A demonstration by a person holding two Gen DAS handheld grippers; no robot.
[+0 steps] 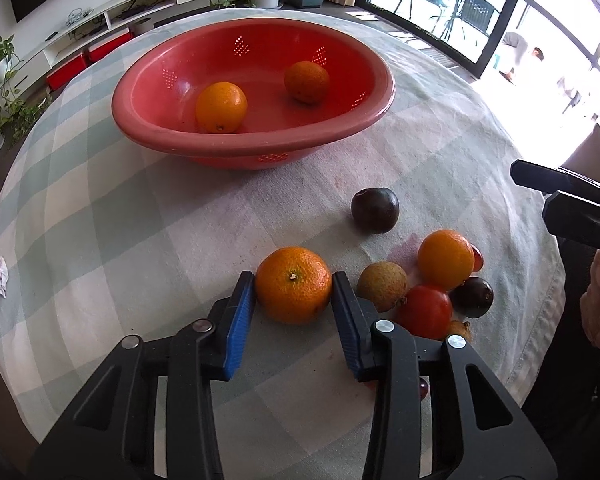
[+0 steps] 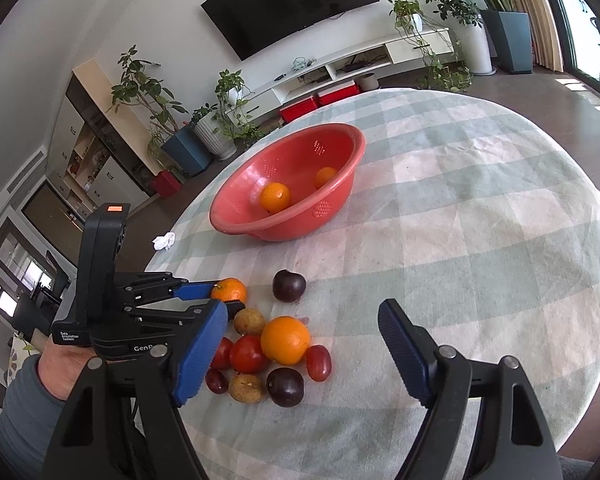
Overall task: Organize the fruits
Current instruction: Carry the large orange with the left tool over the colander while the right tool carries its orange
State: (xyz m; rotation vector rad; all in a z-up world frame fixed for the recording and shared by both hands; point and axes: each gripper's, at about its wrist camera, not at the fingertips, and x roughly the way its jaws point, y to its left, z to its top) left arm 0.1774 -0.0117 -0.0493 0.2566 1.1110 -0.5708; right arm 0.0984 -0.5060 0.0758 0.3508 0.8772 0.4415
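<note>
Clamping left gripper [image 1: 293,292] pads onto tangerine [image 1: 293,285] resting on checked tablecloth [image 1: 140,220]; holding right gripper [image 2: 300,348] spread above fruit.

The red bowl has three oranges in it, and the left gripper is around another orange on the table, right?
Not quite: the red bowl holds two oranges, as both wrist views show. The left gripper is indeed around another orange on the table.

On the left gripper [image 2: 220,300], seen from the right wrist, white print reads "Data Acquisition System" and a partly hidden "GenR…".
</note>
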